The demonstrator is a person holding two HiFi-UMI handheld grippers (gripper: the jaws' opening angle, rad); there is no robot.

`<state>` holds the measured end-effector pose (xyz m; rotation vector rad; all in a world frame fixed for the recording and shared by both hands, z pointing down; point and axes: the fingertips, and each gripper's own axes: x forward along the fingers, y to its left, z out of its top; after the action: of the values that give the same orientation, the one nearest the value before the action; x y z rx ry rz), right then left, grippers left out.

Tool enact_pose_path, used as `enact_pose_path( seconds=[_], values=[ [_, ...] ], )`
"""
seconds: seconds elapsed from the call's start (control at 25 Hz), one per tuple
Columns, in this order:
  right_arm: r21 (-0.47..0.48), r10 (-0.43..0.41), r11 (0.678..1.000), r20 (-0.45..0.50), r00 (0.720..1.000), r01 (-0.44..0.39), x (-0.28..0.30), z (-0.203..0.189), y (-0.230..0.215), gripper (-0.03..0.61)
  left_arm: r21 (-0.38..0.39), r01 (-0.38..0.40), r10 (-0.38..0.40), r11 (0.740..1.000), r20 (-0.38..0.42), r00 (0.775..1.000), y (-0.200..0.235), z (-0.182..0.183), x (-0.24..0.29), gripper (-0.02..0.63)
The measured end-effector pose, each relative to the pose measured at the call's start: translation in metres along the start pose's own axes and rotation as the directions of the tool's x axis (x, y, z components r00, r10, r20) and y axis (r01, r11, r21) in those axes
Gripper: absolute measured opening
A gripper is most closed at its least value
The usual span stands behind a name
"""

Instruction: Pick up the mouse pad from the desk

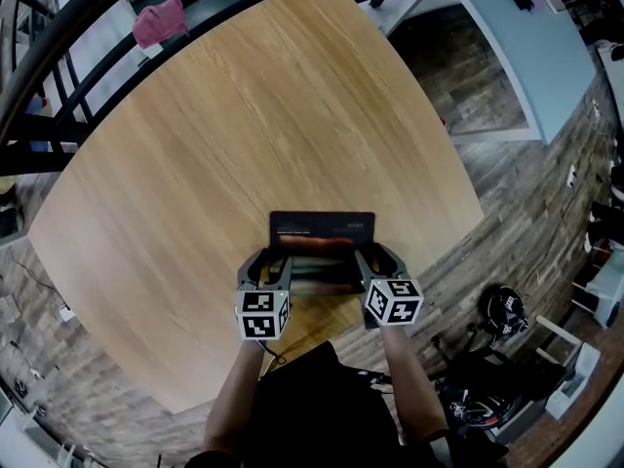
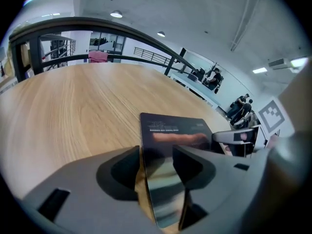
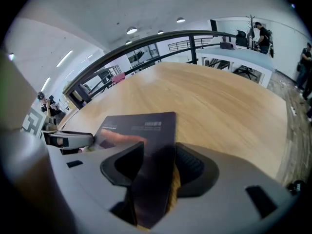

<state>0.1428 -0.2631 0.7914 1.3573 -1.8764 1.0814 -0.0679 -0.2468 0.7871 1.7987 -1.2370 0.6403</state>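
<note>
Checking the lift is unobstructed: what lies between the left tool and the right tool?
Only the mouse pad on the desk: its near edge runs from the left tool to the right tool, as the head view shows.

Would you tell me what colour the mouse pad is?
Black mouse pad, with a reddish streak; clearest in the left gripper view.

Bare desk (image 1: 244,115) spreads beyond the mouse pad (image 1: 322,227); a railing (image 2: 97,21) borders its far edge.

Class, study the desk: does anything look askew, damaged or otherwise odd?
Nothing stands out. The mouse pad looks undamaged on the wooden desk, its near edge between the open jaws of the left tool and the right tool.
</note>
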Motion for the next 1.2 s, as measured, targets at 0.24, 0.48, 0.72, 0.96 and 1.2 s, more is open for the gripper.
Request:
enact_pose_path(
  seconds=[0.24,0.48,0.72,0.96,1.2],
  values=[
    [-0.009,0.012,1.000,-0.024,1.000,-0.012,0.000,-0.001,0.005,0.208,-0.012,0.026,-0.026,1.000,-0.011,1.000,-0.007,-0.002,0.001,0.214],
    [-0.010,0.034,0.999,-0.040,0.999,-0.035,0.002,-0.003,0.014,0.216,-0.010,0.057,-0.057,0.998,-0.033,0.998,-0.018,-0.006,0.003,0.226],
    [-0.001,0.058,0.998,-0.054,0.997,-0.058,0.003,-0.008,0.026,0.221,0.017,0.131,-0.129,0.991,-0.072,0.989,-0.052,-0.019,0.010,0.234],
    [0.014,0.066,0.998,-0.046,0.997,-0.065,0.003,-0.012,0.031,0.219,0.029,0.110,-0.108,0.993,-0.067,0.992,-0.048,-0.018,0.011,0.230],
    [0.010,0.083,0.997,-0.052,0.995,-0.083,0.002,-0.011,0.028,0.219,0.033,0.098,-0.097,0.995,-0.034,0.995,-0.047,-0.011,0.007,0.150]
  ],
)
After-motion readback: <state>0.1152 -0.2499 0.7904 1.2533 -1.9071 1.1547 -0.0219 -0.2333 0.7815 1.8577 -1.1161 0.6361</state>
